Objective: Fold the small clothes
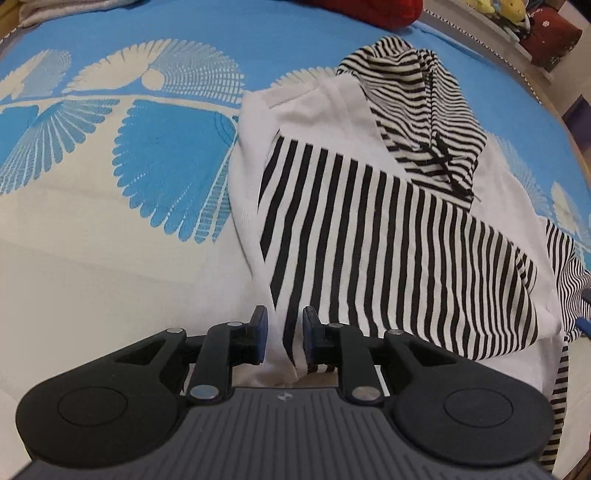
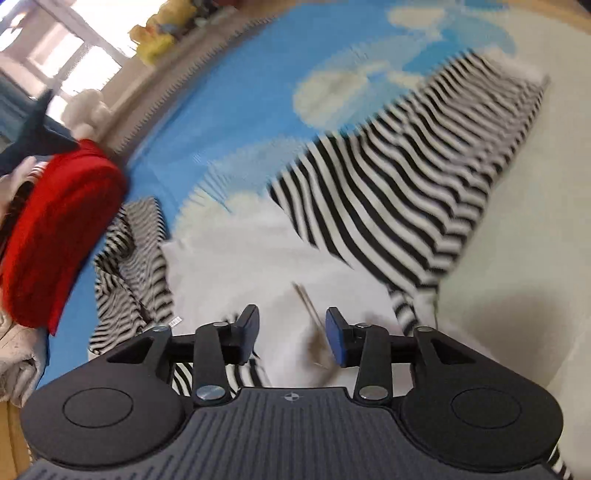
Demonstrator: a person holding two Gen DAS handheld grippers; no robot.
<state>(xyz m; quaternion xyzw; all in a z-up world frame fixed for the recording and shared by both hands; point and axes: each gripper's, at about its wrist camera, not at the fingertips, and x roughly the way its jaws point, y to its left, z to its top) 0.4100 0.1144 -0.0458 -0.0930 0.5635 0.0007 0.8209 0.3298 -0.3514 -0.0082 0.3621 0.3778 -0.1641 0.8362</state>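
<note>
A small white hooded top (image 1: pixel 310 107) lies on the bed, its finely striped hood (image 1: pixel 417 110) at the far end. A broad black-and-white striped sleeve (image 1: pixel 388 240) is folded across its body. My left gripper (image 1: pixel 285 332) points down at the near hem. Its blue pads stand a little apart, and the cloth lies loose in the gap. In the blurred right wrist view, my right gripper (image 2: pixel 291 336) hovers open over the white body (image 2: pixel 251 258). The striped sleeve (image 2: pixel 388 184) is ahead of it and the hood (image 2: pixel 129 258) is to its left. Nothing is gripped.
The bed cover (image 1: pixel 147 155) is blue and cream with a fan pattern and runs wide to the left of the top. A red cushion (image 2: pixel 62 229) lies beside the hood. Soft toys (image 1: pixel 498 7) and boxes line the far bed edge.
</note>
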